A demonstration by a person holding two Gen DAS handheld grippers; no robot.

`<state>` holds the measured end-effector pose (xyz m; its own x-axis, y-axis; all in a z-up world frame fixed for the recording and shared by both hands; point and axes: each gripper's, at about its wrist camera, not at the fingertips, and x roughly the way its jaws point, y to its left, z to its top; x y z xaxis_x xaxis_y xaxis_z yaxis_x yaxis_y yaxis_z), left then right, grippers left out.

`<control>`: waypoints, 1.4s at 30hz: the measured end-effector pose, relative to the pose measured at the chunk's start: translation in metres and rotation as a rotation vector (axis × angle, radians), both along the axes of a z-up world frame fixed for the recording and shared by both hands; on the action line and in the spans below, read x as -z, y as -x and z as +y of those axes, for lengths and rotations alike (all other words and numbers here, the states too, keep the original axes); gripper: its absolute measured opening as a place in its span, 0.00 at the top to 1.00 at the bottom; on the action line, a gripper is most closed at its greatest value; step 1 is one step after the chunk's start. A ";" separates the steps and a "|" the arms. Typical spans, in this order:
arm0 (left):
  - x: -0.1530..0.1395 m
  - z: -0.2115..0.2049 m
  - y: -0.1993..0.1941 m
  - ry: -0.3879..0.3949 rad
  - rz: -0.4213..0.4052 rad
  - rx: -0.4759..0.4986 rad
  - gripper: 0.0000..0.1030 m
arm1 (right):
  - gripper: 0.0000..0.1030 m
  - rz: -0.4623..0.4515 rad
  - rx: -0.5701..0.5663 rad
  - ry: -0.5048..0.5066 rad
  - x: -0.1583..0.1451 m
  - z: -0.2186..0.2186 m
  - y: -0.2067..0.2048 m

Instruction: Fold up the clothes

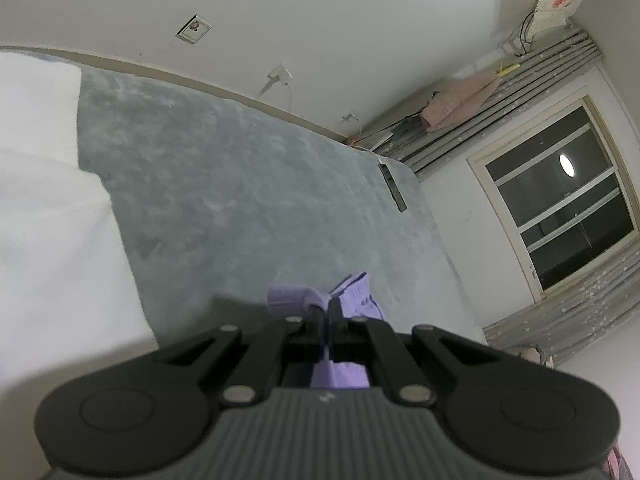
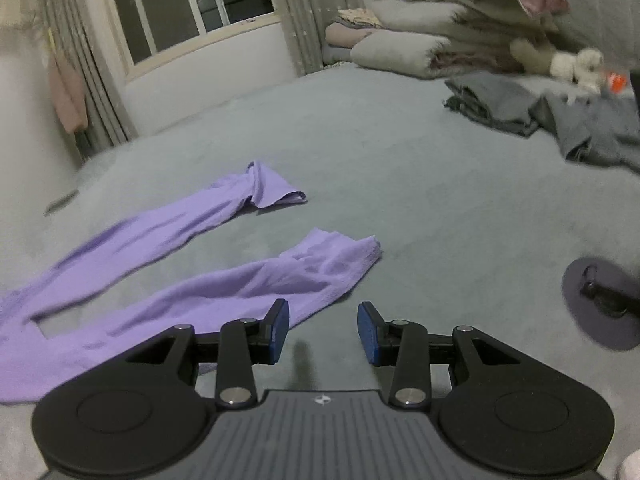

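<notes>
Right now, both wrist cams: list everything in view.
purple trousers: 1, purple, flat on the bed, both legs spread
bed cover: 1, grey, under everything
grey clothes: loose pile, grey, far right of the bed
folded quilts: stack, beige and pink, by the curtain
plush toys: white and tan, count unclear, beside the quilts
window: 1, dark
pink garment: 1, pink, hanging on the curtain
left gripper: 1, black, shut on purple cloth
right gripper: 1, black, blue pads, open, nothing between them
</notes>
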<state>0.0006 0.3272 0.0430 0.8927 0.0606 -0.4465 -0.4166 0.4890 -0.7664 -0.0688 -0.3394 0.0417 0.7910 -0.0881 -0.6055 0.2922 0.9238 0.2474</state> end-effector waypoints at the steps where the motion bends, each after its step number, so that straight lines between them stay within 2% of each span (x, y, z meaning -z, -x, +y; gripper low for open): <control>1: 0.000 0.000 0.000 -0.001 -0.003 0.001 1.00 | 0.64 -0.001 0.000 -0.016 0.001 0.000 -0.002; 5: -0.002 0.002 0.003 -0.005 -0.019 0.003 1.00 | 0.65 -0.018 -0.009 -0.077 0.006 -0.002 -0.014; 7: -0.002 0.004 0.005 -0.002 -0.024 0.001 1.00 | 0.77 -0.013 -0.001 -0.084 0.012 -0.004 -0.022; 9: -0.002 0.005 0.006 0.000 -0.024 0.000 1.00 | 0.94 -0.004 0.010 -0.064 0.016 -0.005 -0.025; 12: -0.001 0.004 0.008 0.011 -0.024 -0.001 1.00 | 0.97 -0.039 0.029 -0.068 0.012 -0.009 -0.020; 15: -0.003 0.002 0.009 0.006 -0.022 0.002 1.00 | 0.97 -0.111 0.046 -0.002 -0.010 -0.005 -0.007; 18: -0.002 0.002 0.008 0.005 -0.011 0.007 1.00 | 0.97 -0.085 0.039 0.000 -0.013 -0.005 -0.005; 20: -0.002 0.002 0.008 0.006 -0.002 0.011 1.00 | 0.96 -0.031 0.054 -0.024 -0.005 -0.009 -0.010; 24: 0.000 0.002 0.007 0.003 0.005 0.011 1.00 | 0.58 0.003 0.113 -0.121 0.007 -0.024 -0.019; 26: 0.000 0.002 0.007 0.004 0.006 0.011 1.00 | 0.52 -0.011 0.114 -0.128 0.005 -0.026 -0.023; 30: 0.001 0.002 0.006 0.005 0.012 0.006 1.00 | 0.51 0.002 0.137 -0.030 -0.001 -0.021 -0.035; 34: 0.002 0.000 0.005 0.005 0.020 0.007 1.00 | 0.51 -0.020 0.031 0.048 -0.015 -0.006 -0.059; 36: 0.002 0.000 0.005 0.006 0.023 0.007 1.00 | 0.51 0.013 0.007 0.069 -0.016 -0.002 -0.078; 39: 0.003 0.001 0.003 0.004 0.030 0.006 1.00 | 0.51 0.133 -0.018 0.090 -0.005 -0.001 -0.108; 41: 0.004 0.001 0.002 0.002 0.035 0.007 1.00 | 0.51 0.168 -0.043 0.149 0.004 0.006 -0.116; 42: 0.004 0.001 0.002 0.002 0.036 0.008 1.00 | 0.59 0.172 -0.052 0.179 0.007 0.009 -0.117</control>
<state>-0.0010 0.3278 0.0395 0.8766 0.0524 -0.4783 -0.4397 0.4910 -0.7520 0.0485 -0.3303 0.0348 0.6839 -0.1674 -0.7102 0.2664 0.9634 0.0294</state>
